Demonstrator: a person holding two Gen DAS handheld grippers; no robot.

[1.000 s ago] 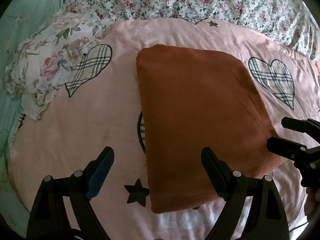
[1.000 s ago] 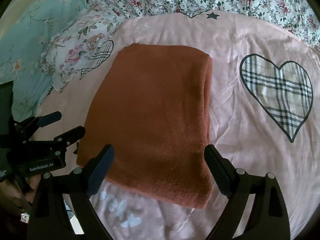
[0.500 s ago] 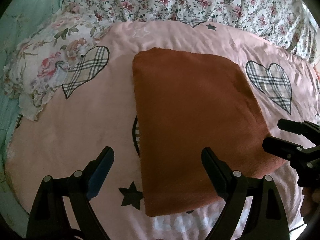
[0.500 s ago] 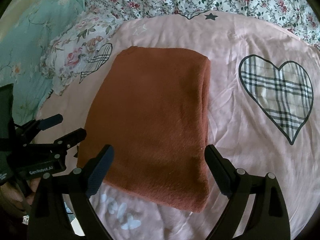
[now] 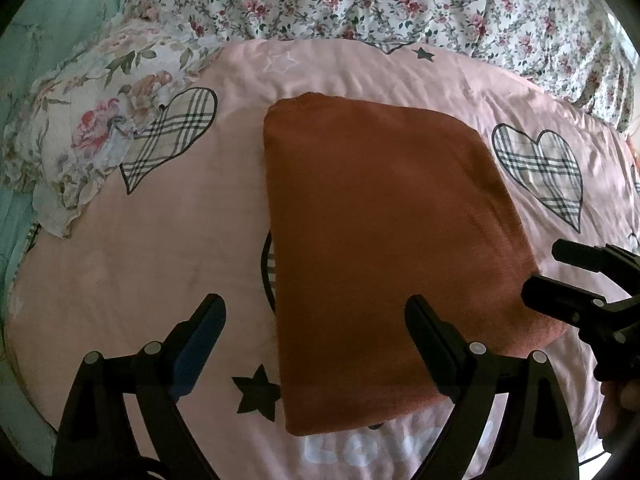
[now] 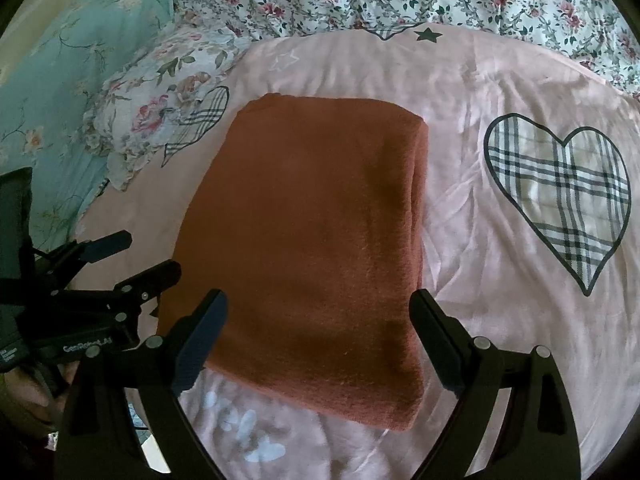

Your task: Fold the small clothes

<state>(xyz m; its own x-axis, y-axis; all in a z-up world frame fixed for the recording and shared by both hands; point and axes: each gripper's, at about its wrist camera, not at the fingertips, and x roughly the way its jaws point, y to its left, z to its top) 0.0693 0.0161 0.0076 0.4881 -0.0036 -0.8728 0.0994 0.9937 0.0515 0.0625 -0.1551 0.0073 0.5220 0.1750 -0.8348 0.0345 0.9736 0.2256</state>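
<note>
Both grippers, left (image 5: 316,344) & right (image 6: 318,340), spread wide over folded cloth's (image 6: 316,240) near edge.

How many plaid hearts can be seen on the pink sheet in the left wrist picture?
3: one heart left of the rust folded cloth, one to its right, one mostly hidden under its left edge. More may be covered.

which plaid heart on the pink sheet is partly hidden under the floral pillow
The plaid heart left of the folded rust cloth; the floral pillow covers its left lobe. The plaid heart on the right lies fully uncovered.
</note>
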